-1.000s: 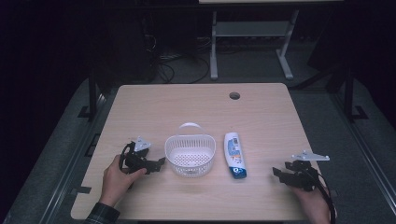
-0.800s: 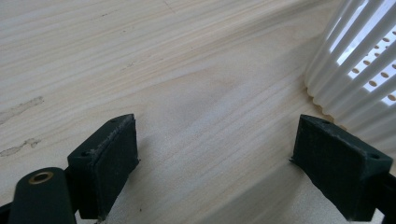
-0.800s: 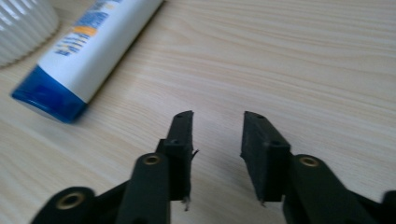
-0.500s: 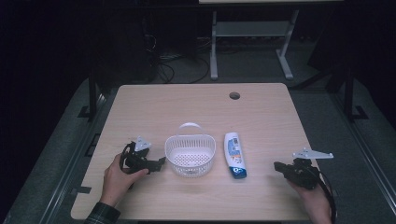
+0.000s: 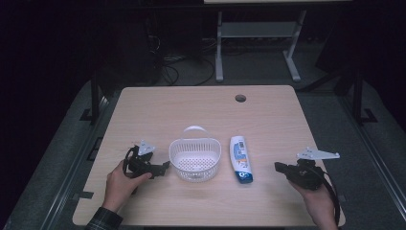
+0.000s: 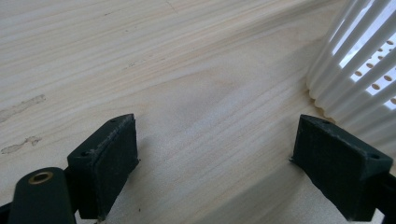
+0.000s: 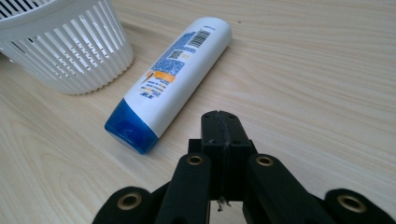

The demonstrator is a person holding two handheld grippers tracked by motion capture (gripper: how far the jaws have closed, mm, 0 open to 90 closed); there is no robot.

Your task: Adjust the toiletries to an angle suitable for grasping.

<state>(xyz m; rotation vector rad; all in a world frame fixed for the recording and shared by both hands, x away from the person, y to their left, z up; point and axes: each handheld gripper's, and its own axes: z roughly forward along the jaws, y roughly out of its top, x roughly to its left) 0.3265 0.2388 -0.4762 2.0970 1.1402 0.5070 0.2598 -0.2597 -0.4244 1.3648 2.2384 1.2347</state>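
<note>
- The table (image 5: 201, 110) is seen to be of pale wood-grain finish, matt and smooth, with a few faint scuffs near the left gripper (image 6: 215, 154).
- The basket (image 5: 195, 158) is made of white plastic, ribbed and slotted at the wall, perforated at the floor, slightly glossy.
- The bottle (image 7: 173, 79), just beside the basket, is formed of smooth glossy white plastic, with a blue plastic cap and a printed label.
- The right gripper (image 7: 223, 128) is built of matt black plastic; brass-coloured metal inserts are set in it, and its pads look finely textured.

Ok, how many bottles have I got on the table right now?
1. A white bottle with a blue cap lies flat on the table, just right of the white basket, cap toward the person. Nothing appears inside the basket.
</note>
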